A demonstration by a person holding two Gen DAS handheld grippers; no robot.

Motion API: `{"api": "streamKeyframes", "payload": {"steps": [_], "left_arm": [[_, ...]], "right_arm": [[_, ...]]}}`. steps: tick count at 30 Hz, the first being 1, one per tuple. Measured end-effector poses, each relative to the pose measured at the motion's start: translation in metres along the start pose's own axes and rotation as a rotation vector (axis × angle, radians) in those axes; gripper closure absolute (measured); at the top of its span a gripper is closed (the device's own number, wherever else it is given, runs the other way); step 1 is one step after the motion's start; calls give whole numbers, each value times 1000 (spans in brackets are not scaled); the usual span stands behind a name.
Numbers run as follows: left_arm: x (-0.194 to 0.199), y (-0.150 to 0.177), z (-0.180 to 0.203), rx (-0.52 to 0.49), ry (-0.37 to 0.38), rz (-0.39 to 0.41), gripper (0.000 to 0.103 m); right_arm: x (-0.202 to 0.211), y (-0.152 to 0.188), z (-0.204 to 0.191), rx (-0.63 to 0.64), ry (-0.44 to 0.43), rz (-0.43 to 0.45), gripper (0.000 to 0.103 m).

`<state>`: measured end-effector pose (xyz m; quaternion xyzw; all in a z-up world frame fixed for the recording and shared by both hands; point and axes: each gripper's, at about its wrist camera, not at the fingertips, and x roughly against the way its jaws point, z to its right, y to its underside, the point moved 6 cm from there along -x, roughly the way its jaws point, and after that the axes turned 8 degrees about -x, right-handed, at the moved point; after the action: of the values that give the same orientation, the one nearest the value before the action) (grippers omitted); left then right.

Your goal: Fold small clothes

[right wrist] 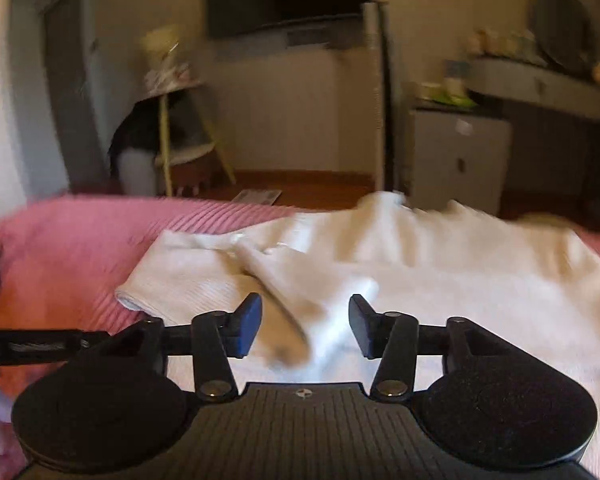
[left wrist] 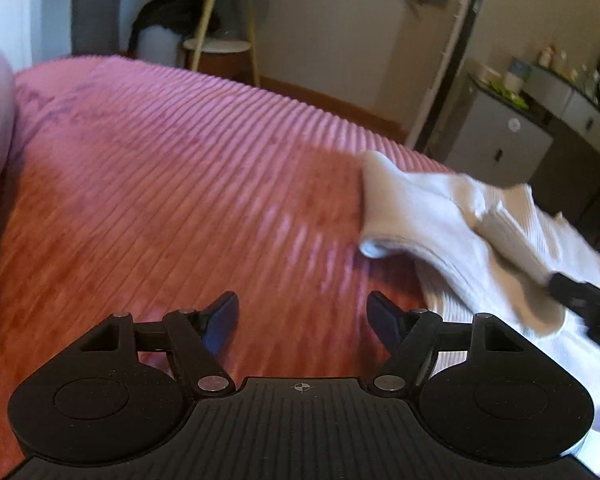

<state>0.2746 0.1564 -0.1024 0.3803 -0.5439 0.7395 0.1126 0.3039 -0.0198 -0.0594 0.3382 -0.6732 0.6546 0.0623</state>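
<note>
The left gripper [left wrist: 302, 318] has its jaws spread wide, nothing between them. The right gripper [right wrist: 305, 322] is likewise spread, gripping nothing.

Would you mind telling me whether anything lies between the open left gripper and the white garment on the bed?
Nothing visible does. Only bare pink bedspread separates the left gripper from the white garment, which lies ahead to its right, where the right gripper hangs open over it.

Matte black left claw [left wrist: 302, 316] and right claw [right wrist: 305, 322]: blue-faced fingertips, silver pivot screws, ribbed bases, crosshair marks.
</note>
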Motion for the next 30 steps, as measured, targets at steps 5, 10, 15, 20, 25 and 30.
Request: {"api": "streamKeyframes", "payload": {"steps": [5,10,15,20,25,30], "left_arm": [[-3,2,-1,27,29,-6,26],[-3,2,6,28,62,5,26],[-4,8,22,-8,107,0,24],[-7,14,37,-63,128,-3,20],[-9,16,42,-95,104,4,19],[-10,15,43,-90,99,14,19]], "right_arm": [[-37,-4,-9,103,115,-58,97],[23,-47,46,-186,177,243,97],[69,-50,137,-506,236,395,96],[50,6,199,-679,266,210,87],[51,32,226,-842,251,216,82],[48,31,243,-929,228,200,61]]}}
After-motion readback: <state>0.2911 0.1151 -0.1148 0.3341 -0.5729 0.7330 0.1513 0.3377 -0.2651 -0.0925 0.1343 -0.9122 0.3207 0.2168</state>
